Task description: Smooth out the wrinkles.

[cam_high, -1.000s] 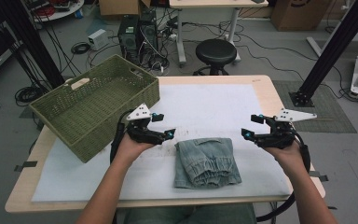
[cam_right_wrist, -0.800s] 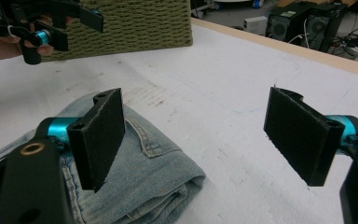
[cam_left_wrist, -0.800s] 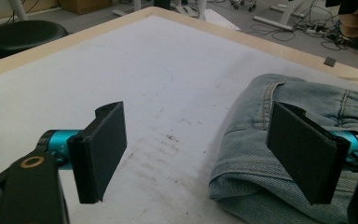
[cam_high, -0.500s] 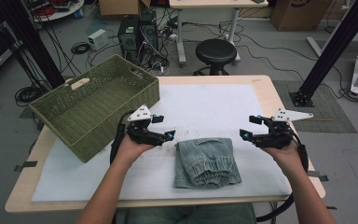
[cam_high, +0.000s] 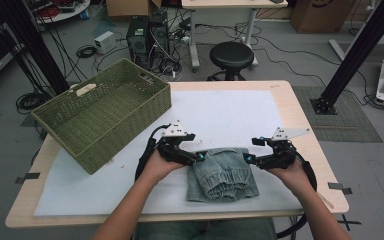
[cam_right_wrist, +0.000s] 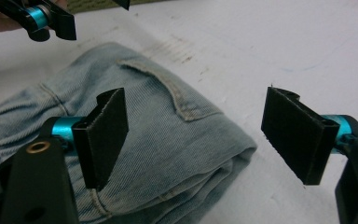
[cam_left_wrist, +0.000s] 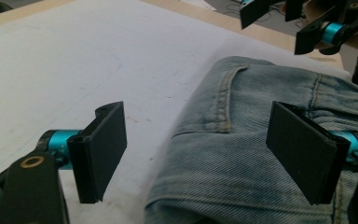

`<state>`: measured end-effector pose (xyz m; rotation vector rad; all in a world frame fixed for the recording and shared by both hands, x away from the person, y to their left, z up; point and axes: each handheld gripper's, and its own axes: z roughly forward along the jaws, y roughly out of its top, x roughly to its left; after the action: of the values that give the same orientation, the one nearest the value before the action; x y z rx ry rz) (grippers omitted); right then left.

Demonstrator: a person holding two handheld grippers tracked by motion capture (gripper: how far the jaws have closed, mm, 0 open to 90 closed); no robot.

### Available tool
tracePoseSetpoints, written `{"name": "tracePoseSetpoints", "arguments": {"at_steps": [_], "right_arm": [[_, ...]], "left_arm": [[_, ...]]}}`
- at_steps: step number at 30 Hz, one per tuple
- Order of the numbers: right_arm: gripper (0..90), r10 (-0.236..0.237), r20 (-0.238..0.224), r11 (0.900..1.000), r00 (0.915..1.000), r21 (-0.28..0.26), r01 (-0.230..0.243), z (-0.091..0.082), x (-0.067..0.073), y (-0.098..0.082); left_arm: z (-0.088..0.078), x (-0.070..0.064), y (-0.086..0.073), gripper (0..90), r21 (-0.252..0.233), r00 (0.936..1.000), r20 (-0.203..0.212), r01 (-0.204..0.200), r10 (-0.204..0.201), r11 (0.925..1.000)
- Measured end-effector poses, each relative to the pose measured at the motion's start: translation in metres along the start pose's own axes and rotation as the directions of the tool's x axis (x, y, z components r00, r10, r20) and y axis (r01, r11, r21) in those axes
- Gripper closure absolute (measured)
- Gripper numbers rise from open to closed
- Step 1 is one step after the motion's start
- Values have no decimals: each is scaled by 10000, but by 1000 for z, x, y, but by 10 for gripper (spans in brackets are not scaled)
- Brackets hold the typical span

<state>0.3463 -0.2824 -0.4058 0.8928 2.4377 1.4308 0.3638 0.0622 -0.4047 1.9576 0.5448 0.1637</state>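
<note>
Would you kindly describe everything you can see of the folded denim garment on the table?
The folded denim garment is light blue, faded, with stitched seams and a pocket outline showing in both gripper views. It lies flat in a compact bundle on the white mat, its gathered elastic cuffs toward the person. The left claw and right claw flank its far corners with jaws open, each straddling an edge; no pad visibly presses the cloth. The green basket stands apart, to its left.
</note>
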Motion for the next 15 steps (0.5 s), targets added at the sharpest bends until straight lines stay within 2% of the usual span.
{"name": "tracePoseSetpoints", "arguments": {"at_steps": [3, 4, 6, 8, 10, 12, 13, 15], "right_arm": [[292, 107, -130, 9995, 9999, 283, -103, 6, 3, -6], [345, 100, -163, 9988, 9998, 482, -93, 8, 3, -8], [374, 38, -140, 9961, 9999, 878, -26, 15, 4, -13], [412, -137, 26, 9943, 9999, 1059, 133, 17, 3, -16], [416, 112, 63, 9920, 9999, 1258, -119, 16, -1, -15], [401, 380, -30, 9845, 9993, 1714, -369, 17, -6, -19], [400, 531, -104, 9851, 9985, 1644, -507, 17, -7, -22], [387, 439, -114, 9872, 9990, 1538, -416, 16, -6, -22]], "left_arm": [[10, -4, -4, 202, 523, 9997, 74, -253, 249, 9983], [12, -4, -6, 202, 708, 9997, 90, -232, 226, 9972], [15, -1, -13, 185, 1027, 9993, 343, -167, 132, 9946], [18, 1, -17, 174, 1677, 9992, 364, -201, 142, 9856], [19, 2, -21, 167, 2003, 9990, 378, -304, 233, 9793], [20, 4, -23, 167, 2125, 9987, 445, -323, 234, 9766], [20, 5, -23, 167, 2125, 9988, 487, -207, 105, 9769], [19, 7, -24, 167, 2123, 9986, 523, -176, 66, 9770]]}}
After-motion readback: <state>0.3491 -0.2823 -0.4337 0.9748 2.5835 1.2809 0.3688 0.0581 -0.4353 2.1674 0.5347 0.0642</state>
